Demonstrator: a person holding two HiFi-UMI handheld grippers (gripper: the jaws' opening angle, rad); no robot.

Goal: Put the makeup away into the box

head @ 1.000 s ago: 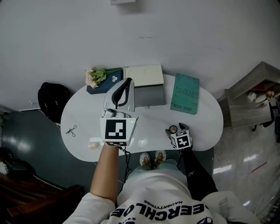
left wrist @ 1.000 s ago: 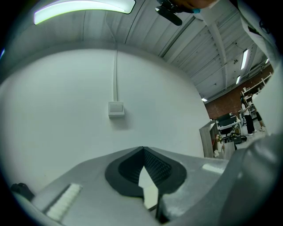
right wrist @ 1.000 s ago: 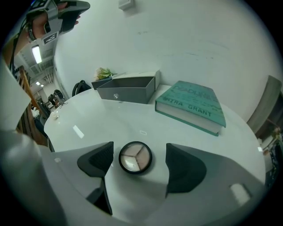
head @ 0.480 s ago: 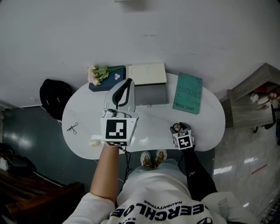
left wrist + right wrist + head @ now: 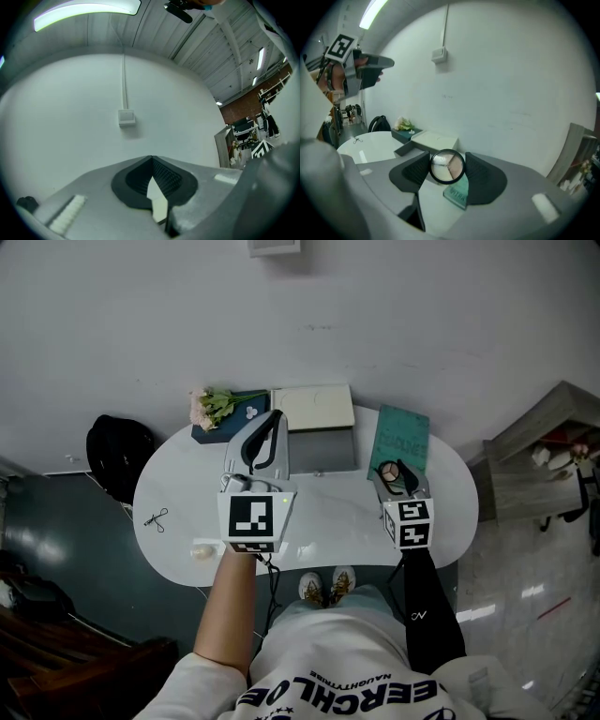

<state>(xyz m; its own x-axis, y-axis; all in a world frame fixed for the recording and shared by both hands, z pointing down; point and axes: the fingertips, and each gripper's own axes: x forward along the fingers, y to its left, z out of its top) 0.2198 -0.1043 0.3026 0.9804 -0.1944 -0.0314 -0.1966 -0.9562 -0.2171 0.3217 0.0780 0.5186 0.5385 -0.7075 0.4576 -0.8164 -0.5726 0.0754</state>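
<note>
Left tongs [image 5: 272,423]: clenched on nothing, held level above the middle of the white desk [image 5: 328,512]. Right tongs [image 5: 395,474]: grasping a round makeup compact [image 5: 393,471] by its rim between the pads, the jaws having just closed in on it, held clear above the desk's right half, near the teal book [image 5: 401,439]. Box [image 5: 321,448]: grey, open, cream lid [image 5: 314,405] raised behind it, at the middle of the desk's far edge, with the compact apart from it, to its right.

The white tabletop [image 5: 178,493] is seen to be smooth and shiny. The makeup compact [image 5: 447,166] is ringed with shiny black plastic.
</note>
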